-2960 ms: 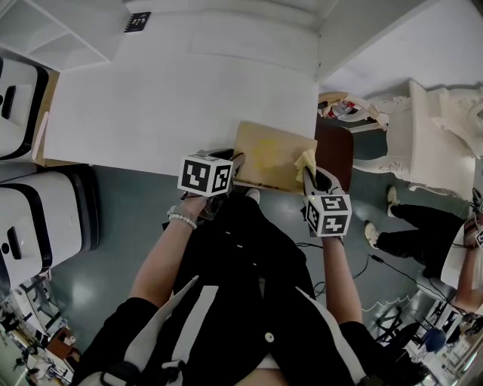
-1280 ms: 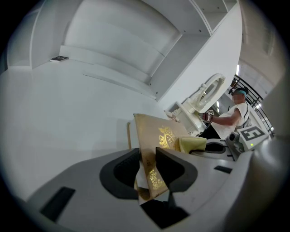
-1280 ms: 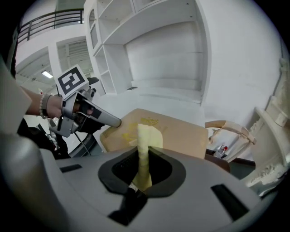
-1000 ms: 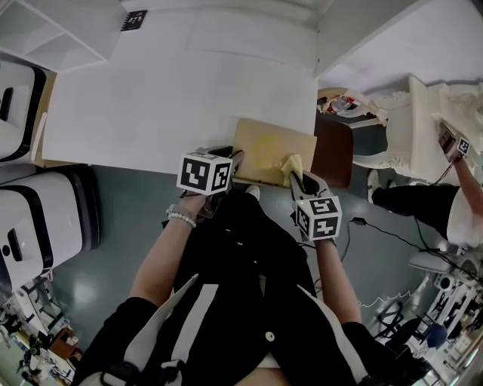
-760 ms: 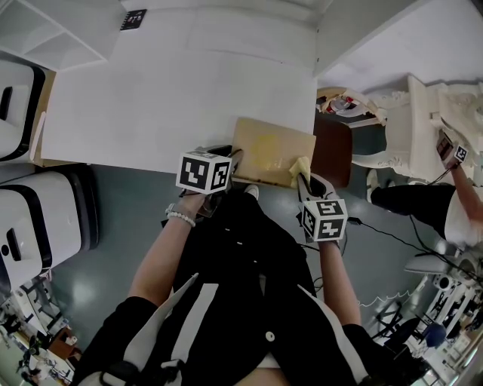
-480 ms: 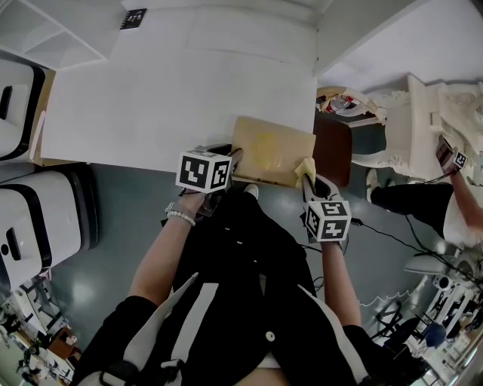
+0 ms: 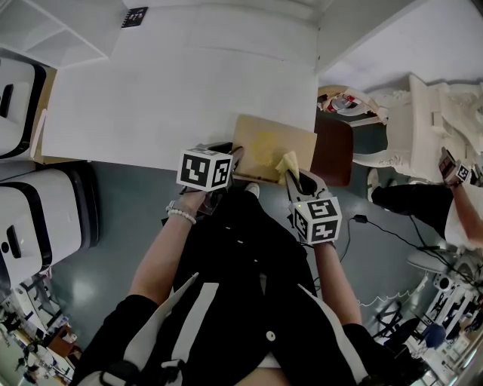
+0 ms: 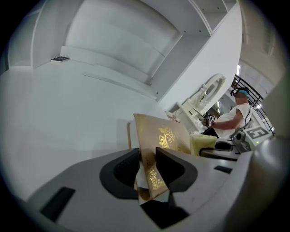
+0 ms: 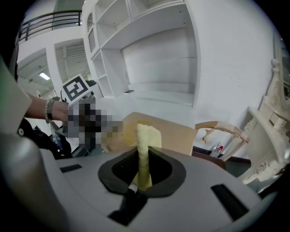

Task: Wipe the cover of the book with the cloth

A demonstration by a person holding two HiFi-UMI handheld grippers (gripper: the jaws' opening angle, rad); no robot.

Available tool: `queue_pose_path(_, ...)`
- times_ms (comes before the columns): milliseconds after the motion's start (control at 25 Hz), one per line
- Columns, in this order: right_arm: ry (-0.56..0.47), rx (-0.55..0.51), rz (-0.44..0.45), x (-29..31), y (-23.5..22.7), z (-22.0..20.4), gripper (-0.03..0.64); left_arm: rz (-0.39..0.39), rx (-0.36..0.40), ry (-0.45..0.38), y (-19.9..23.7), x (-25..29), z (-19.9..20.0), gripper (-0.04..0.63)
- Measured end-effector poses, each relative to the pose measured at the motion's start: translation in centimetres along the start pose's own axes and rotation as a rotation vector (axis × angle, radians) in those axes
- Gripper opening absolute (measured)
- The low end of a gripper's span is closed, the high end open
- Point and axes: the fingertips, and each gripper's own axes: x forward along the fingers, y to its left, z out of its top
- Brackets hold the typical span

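Left side first: two white machine housings point(image 7: 38, 219) stand on the grey floor beside the bench's left edge. The white bench point(image 7: 181, 98) carries a small black marker tag point(image 7: 137, 20) near its far left corner, and the book point(image 7: 266, 147) at its near right corner. My left gripper point(image 7: 232, 164), with its marker cube point(image 7: 204, 170) facing up, is at the bench's near edge on the book's near left corner. In the left gripper view the left gripper point(image 8: 147, 168) has its jaws pinching the book point(image 8: 161, 136) by that corner, with the tan cover with gold ornament and a sliver of white pages caught between the pads. The cover runs away from the jaws toward the bench's right edge. The yellow cloth point(image 7: 287, 163) sits over the near right part of the cover. I cannot confirm how firmly it bears on it. My right gripper point(image 7: 296, 179) is at the book's near right side. In the right gripper view the right gripper point(image 9: 144, 164) has its jaws closed on the cloth point(image 9: 146, 140), which stands up from between the pads as a folded strip in front of the book. Past the bench's right edge a dark brown object point(image 7: 333, 154) is just beside the book, then ornate white furniture point(image 7: 430, 128). A second person point(image 7: 453, 219) is at the far right.
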Motion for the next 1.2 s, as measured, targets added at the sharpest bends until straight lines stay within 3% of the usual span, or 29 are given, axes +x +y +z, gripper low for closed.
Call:
queue_pose_path(360,0.025,-0.140,0.231,2.6,8.5,0.6,0.037,0.005,0.000,-0.005,0.0,0.0,0.0,0.114)
queue_pose_path(560,0.052,-0.261,0.314,4.0,12.1,0.2,0.037,0.009,0.001,-0.007,0.0,0.0,0.0,0.114)
queue_pose_path(800,0.071,-0.308,0.331,5.9,13.7,-0.3,0.037,0.014,0.007,-0.010,0.0,0.0,-0.1,0.114)
queue_pose_path(1200,0.079,-0.274,0.311,6.2,12.7,-1.0,0.037,0.000,0.014,-0.004,-0.1,0.1,-0.1,0.114)
